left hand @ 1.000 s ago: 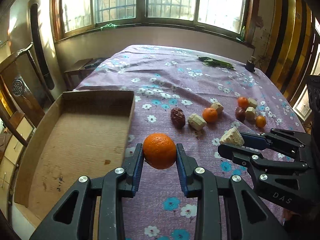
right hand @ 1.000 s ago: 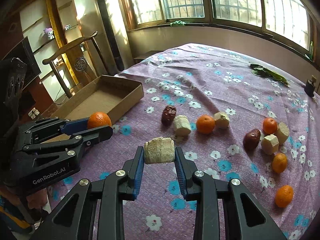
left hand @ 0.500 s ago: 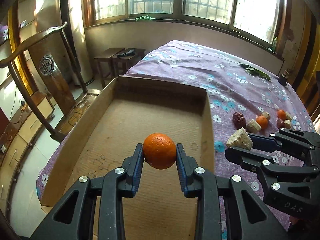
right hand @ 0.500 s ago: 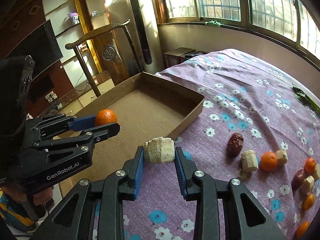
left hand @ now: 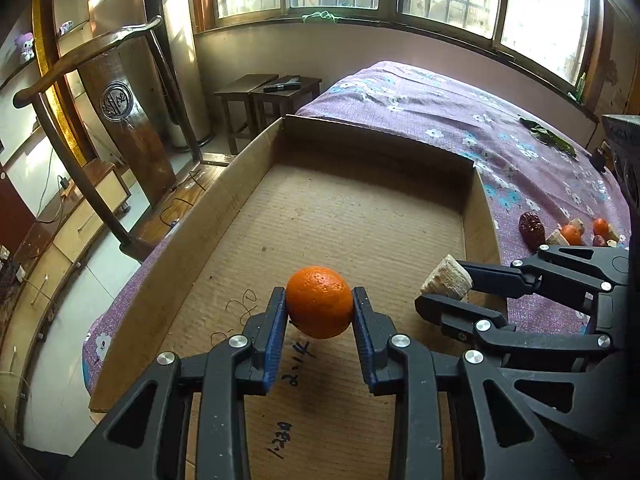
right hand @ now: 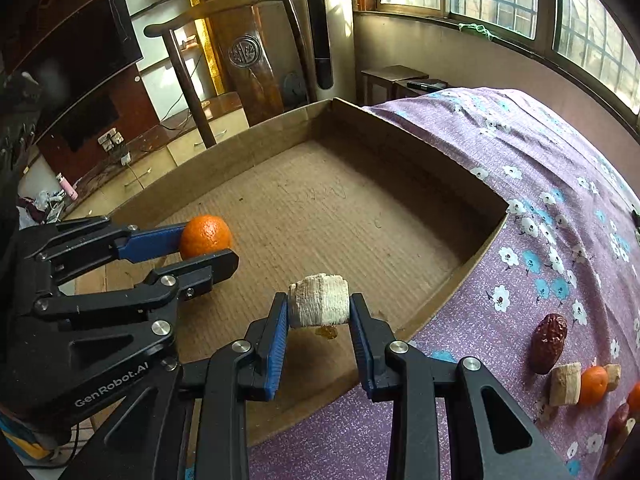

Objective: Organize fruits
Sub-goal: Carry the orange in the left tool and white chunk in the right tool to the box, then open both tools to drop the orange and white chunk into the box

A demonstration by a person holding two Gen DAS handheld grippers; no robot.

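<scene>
Tongs (left hand: 320, 308) and (right hand: 319, 306) hold orange (left hand: 319, 301), chunk (right hand: 319, 305) over box (left hand: 176, 264).

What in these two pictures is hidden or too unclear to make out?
- Right wrist view: fruit at the right edge is cut off, so no full count.
- Left wrist view: the right tongs hide part of the fruit row.
- Both views: the tongs cover the cardboard box's near floor.
- Left wrist view: writing on the floor is illegible.

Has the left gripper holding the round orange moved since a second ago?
Yes. The left gripper, shut on the round orange, moved from above the purple floral cloth to over the cardboard tray.
</scene>
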